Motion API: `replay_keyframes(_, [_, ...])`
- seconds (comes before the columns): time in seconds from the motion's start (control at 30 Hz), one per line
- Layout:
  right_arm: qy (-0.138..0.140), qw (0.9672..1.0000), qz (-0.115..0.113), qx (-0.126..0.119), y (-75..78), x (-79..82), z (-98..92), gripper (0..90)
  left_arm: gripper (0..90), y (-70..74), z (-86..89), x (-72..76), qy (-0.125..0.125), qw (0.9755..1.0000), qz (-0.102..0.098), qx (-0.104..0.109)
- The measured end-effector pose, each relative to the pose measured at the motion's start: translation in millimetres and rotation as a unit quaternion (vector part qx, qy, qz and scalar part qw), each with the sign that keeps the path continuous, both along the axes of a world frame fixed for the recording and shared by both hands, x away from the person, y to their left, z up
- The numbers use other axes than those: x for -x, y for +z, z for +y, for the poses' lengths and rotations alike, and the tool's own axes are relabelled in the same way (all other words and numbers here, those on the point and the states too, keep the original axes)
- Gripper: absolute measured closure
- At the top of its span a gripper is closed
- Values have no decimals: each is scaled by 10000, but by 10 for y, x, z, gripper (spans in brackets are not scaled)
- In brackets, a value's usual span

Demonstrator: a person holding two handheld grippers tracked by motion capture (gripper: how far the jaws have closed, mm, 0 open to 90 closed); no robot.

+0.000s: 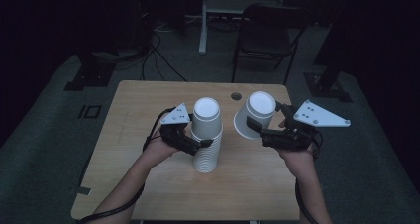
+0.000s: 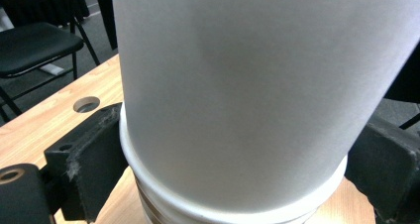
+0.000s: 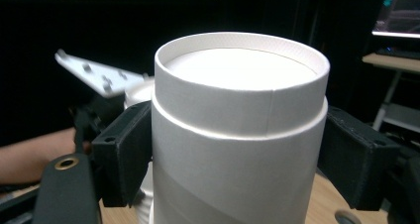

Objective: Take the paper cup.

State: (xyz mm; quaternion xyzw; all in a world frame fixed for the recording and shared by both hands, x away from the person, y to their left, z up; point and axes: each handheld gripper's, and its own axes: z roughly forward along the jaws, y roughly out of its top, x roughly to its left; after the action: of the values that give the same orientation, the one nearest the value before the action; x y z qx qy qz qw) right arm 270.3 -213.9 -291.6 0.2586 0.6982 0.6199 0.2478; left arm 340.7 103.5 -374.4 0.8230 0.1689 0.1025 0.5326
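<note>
A stack of upturned white paper cups [image 1: 206,140] stands on the middle of the wooden table [image 1: 148,110]. My left gripper [image 1: 200,143] is shut on it from the left. In the left gripper view the stack [image 2: 247,95] sits between the two black jaws, which press on the top cup just above the rims below; the left gripper [image 2: 237,184] holds it near the rim. My right gripper [image 1: 253,125] is shut on a single white cup [image 1: 258,110], tilted and held off the table to the right of the stack. That cup [image 3: 237,135] shows bottom-up in the right gripper [image 3: 237,157].
A round cable hole [image 1: 236,95] lies near the table's far edge. Behind the table stand a black chair [image 1: 270,30] and a white desk leg [image 1: 202,21], with cables [image 1: 158,50] on the dark floor. The left gripper's grey plate [image 3: 99,78] shows beyond the held cup.
</note>
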Motion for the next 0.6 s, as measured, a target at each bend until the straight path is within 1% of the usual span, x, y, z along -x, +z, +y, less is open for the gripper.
replay_keyframes(0.23, [36, 9996, 270, 101, -266, -18, 4, 203, 48, 4, -1, 10, 53, 10000, 38, -26])
replay_keyframes(0.3, [42, 9995, 317, 72, -333, -17, -14, 205, 47, -1, 1, 23, 98, 9999, 35, -7])
replay_keyframes(0.4, [14, 9990, 433, 70, -435, -17, -33, 206, 47, -4, 21, 27, 121, 9999, 53, 46])
replay_keyframes(0.47, [-10, 9989, 466, 97, -487, -20, -38, 206, 48, 3, 51, 30, 135, 9998, 75, 116])
replay_keyframes(0.53, [-1, 9985, 534, 75, -542, -22, -44, 206, 48, 12, 86, 36, 127, 9997, 114, 190])
replay_keyframes(0.6, [-23, 9983, 564, 114, -593, -21, -45, 206, 48, 17, 125, 50, 119, 9997, 109, 199])
